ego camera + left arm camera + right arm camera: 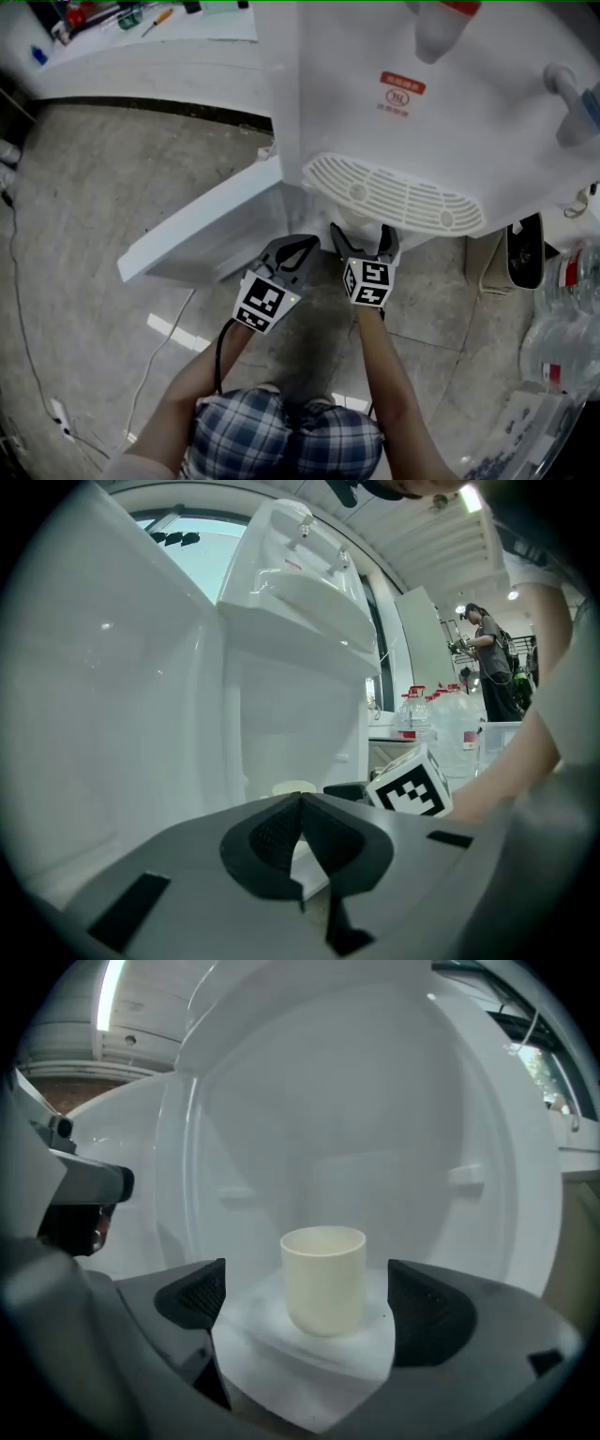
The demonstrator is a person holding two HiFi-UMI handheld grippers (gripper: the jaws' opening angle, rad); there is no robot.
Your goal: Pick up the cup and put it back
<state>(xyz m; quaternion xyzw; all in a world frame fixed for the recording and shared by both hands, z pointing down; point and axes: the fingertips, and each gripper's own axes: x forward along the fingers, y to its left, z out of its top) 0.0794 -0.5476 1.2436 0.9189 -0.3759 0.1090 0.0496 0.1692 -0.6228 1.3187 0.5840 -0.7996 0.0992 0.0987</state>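
Note:
A cream cup (323, 1279) stands upright on a white ledge (281, 1358) inside the lower compartment of a white water dispenser (403, 122). In the right gripper view my right gripper (309, 1296) is open, one jaw on each side of the cup with a gap to each, not touching it. In the head view the right gripper (364, 242) reaches under the dispenser's drip grille and the cup is hidden. My left gripper (298, 247) hangs just left of it, shut and empty. The left gripper view shows its tips (302, 803) together, with the cup's rim (293, 787) behind them.
The compartment's white door (202, 230) stands open to the left. Large water bottles (562, 328) and a bin crowd the floor at the right. A cable (28, 309) runs over the tiled floor at the left. A person (489, 658) stands far off.

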